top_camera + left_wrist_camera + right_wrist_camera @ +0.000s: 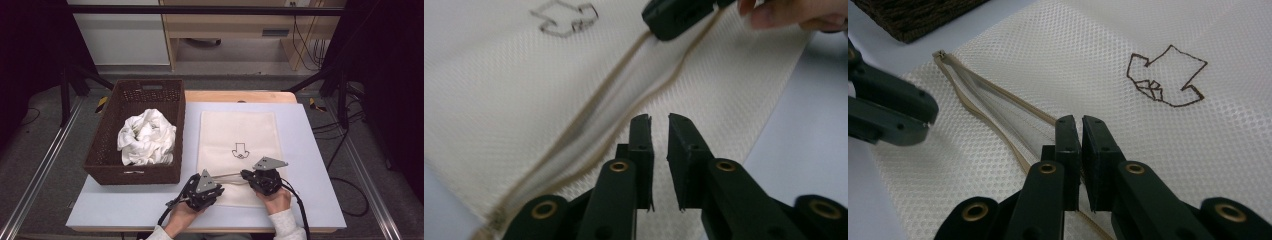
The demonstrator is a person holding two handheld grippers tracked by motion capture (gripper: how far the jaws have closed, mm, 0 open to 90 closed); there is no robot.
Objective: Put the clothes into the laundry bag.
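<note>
**Near edge of the mesh bag: zipper mouth being worked open**

On the table (pixel 310 200), the cream mesh laundry bag (pixel 239 135) lay flat, right of the brown wicker basket (pixel 170 105) holding the crumpled white garment (pixel 146 137). Its zipper (pixel 998 107) ran along the bag's near end and stood partly unzipped, the two tape edges parted into a narrow slit.

Right gripper (pixel 1081 125): jaws looked pinched together on the zipper line at the right end of the slit, apparently clamped on the tape or slider; I couldn't tell which. Left gripper (pixel 659 122): jaws a small gap apart, nothing between the pads, hovering just over the mesh beside the near tape edge, left of the other gripper.

How I'd have run this step:
- Right grip was the anchor. Keep it clamped low on the tape, not on loose mesh, or the fabric just bunches.
- Left jaws needed to take one tape edge only. Catching both layers would close the mouth again.
- Lift that edge up and toward the basket side, and keep the bag flat.
- Risk: thin mesh slipping from the pads, so bite the stiffer tape.
</note>
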